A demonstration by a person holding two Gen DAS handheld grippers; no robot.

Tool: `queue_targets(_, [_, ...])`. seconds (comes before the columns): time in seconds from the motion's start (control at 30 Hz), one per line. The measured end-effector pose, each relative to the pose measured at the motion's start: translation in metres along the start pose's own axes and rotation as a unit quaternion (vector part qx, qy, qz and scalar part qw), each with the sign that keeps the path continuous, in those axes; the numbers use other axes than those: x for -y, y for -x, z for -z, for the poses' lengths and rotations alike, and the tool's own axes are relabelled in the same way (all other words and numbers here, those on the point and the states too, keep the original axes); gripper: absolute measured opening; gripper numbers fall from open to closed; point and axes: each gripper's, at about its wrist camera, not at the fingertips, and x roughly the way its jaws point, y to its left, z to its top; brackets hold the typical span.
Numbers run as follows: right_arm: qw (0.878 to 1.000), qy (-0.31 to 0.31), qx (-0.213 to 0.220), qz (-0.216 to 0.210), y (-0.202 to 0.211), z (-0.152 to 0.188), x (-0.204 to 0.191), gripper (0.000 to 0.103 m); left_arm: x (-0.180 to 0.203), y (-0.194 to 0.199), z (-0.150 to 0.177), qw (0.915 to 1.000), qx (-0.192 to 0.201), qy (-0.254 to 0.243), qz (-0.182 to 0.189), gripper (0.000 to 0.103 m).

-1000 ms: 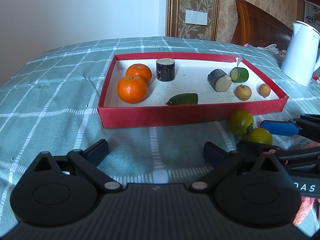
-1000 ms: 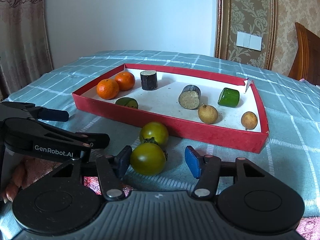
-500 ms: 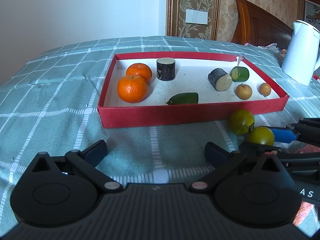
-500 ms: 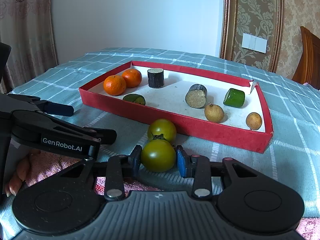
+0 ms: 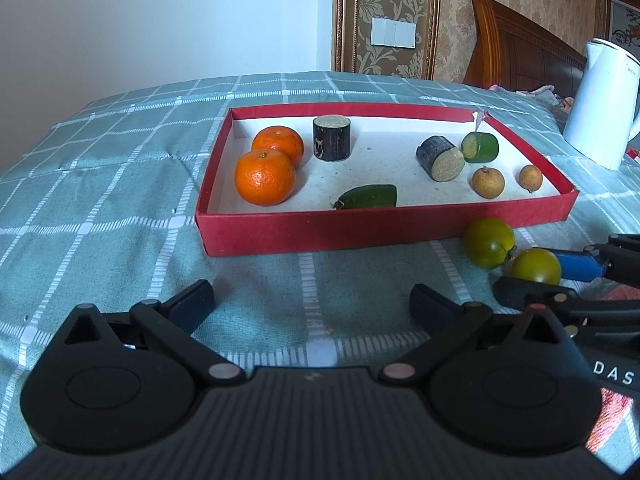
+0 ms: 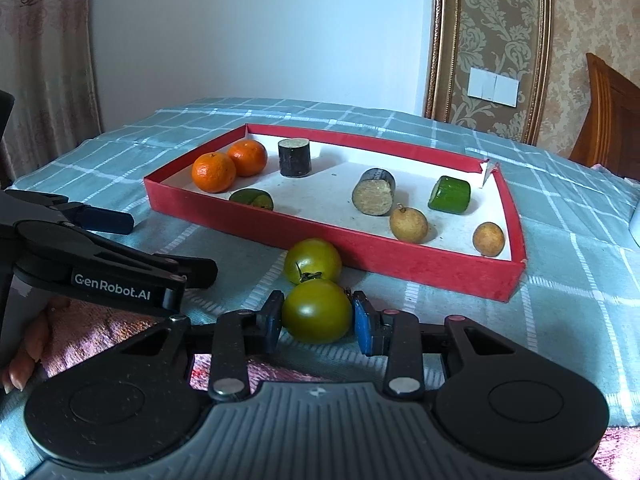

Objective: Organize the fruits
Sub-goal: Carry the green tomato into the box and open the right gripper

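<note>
Both views are low fisheye looks from behind a gripper's own fingers, tilted slightly down over a checked cloth [image 5: 120, 184].

The left wrist view sits close to the cloth and faces the long near wall of the red tray [image 5: 328, 228] almost square on; the tray fills the middle of the frame, with a white kettle [image 5: 600, 104] at the right edge.

The right wrist view faces the same tray [image 6: 360, 252] from its other end, so it runs diagonally from centre left to lower right.

Both views share the tray, its contents and two green fruits [image 5: 489, 242] [image 6: 313, 261] before it. Each view catches the other gripper: at the right edge [image 5: 576, 276] and at the left edge [image 6: 120, 264].
</note>
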Motion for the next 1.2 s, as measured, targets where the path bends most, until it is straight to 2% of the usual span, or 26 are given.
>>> queue_targets(0.37, [1.000,0.002,0.003,0.013,0.004,0.000,0.003,0.036,0.000,-0.001,0.000,1.0000,-0.001,-0.001,-0.001,0.103])
queue_targets(0.53, [0.999,-0.009,0.031,0.029,0.018,-0.007,0.015,0.036,0.000,-0.001,0.000,1.0000,-0.001,-0.001,-0.001,0.103])
queue_targets(0.67, [0.997,-0.011,0.056,0.060,0.022,-0.019,0.028,0.036,0.000,-0.001,0.000,1.0000,-0.001,-0.002,-0.001,0.103])
queue_targets(0.9, [0.995,-0.029,0.048,0.086,-0.009,-0.049,0.058,0.036,0.000,-0.001,0.000,1.0000,-0.001,-0.002,-0.001,0.103])
queue_targets(1.2, [0.996,-0.007,0.029,0.089,-0.060,-0.071,0.060,0.036,0.000,-0.001,0.000,1.0000,-0.001,-0.002,-0.001,0.103])
